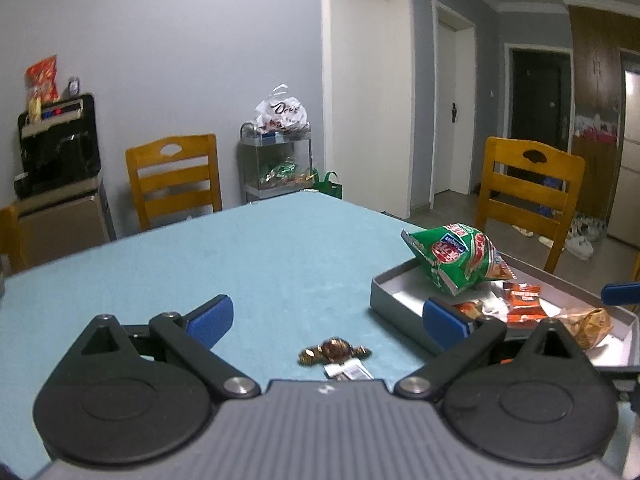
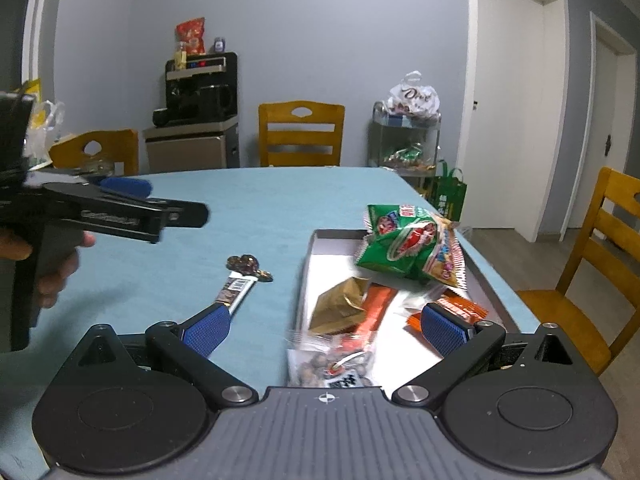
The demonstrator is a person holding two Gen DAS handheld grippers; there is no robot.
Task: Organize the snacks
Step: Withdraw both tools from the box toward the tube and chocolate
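Observation:
A grey tray (image 1: 392, 300) (image 2: 310, 256) sits on the blue table and holds a green snack bag (image 1: 456, 258) (image 2: 404, 248), orange packets (image 1: 524, 300) (image 2: 460, 306), a brown packet (image 2: 338, 306) and a clear nut packet (image 2: 332, 364). A gold-wrapped candy (image 1: 334, 350) (image 2: 246, 264) and a wrapped bar (image 1: 346, 372) (image 2: 236, 290) lie on the table left of the tray. My left gripper (image 1: 328, 320) is open and empty above the candy. My right gripper (image 2: 326, 328) is open and empty over the tray's near end.
Wooden chairs (image 1: 174, 178) (image 1: 528, 196) (image 2: 592, 240) stand around the table. A metal cart with snack bags (image 1: 276, 160) (image 2: 406, 140) and a black dispenser (image 2: 200, 92) stand by the far wall. The left gripper's body (image 2: 112, 212) shows in the right wrist view.

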